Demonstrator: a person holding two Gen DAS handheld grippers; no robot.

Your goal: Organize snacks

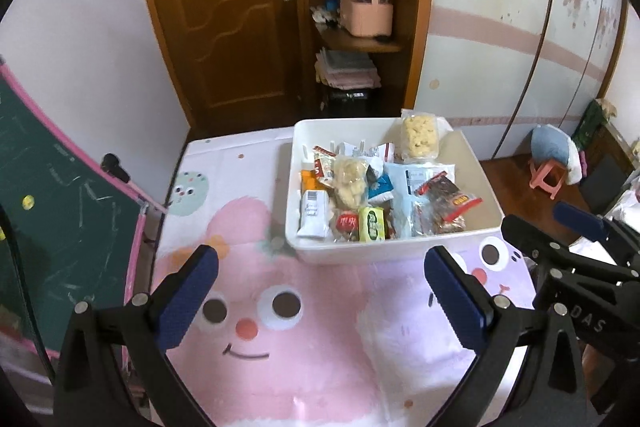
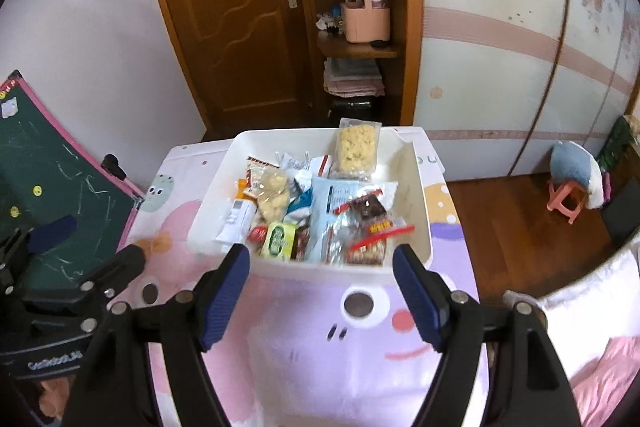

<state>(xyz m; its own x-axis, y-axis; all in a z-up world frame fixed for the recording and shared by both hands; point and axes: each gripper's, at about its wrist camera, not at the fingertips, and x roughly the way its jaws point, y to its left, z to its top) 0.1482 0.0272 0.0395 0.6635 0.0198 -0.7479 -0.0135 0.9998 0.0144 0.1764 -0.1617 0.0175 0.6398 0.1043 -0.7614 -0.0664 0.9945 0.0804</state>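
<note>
Left tool (image 1: pixel 320 291): blue pads spread wide apart, holding nothing, hovering over the table (image 1: pixel 304 367) with its cartoon cloth. Right tool (image 2: pixel 322 291): pads likewise apart and empty. White bin (image 2: pixel 424 211) sits on the table directly ahead of both tools, just beyond the right tool's tips, well apart from the left's. Snack packets (image 2: pixel 316 215) lie piled inside it. One yellow packet (image 2: pixel 356 147) leans upright against the far wall
</note>
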